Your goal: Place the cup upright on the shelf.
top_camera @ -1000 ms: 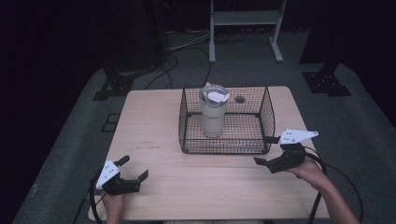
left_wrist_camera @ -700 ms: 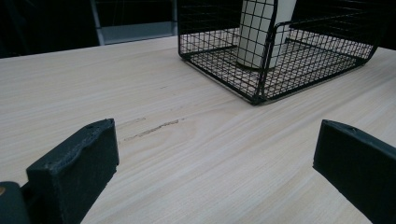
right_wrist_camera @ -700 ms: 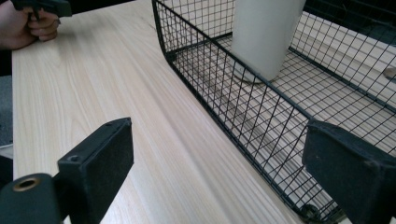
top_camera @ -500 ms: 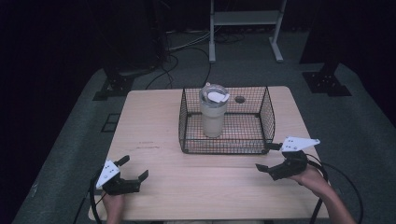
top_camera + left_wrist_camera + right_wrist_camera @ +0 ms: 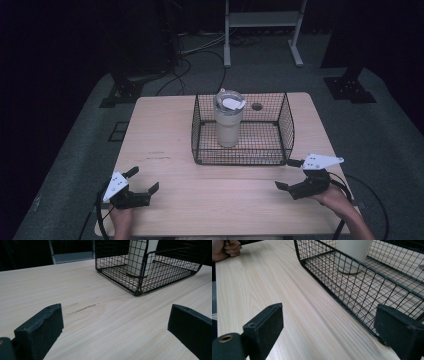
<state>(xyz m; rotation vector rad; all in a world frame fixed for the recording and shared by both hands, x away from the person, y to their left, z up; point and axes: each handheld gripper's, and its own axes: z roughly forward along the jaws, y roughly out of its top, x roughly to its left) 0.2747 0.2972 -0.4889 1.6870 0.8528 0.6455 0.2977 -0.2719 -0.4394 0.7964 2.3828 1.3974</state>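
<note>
The tall cream cup with a lid stands safe inside the black wire basket, mid-frame on the wooden bench. Left tool and right tool wait low, both released, holding nothing.

The right gripper hung low over the pale wooden table, its two black jaws spread wide with nothing between them. Just beyond the farther jaw stood the black wire basket, its near wall running slantwise across the view, and a cream tumbler stood upright on the basket's floor. A hand, closed in a fist, rested at the table's far edge.
</note>
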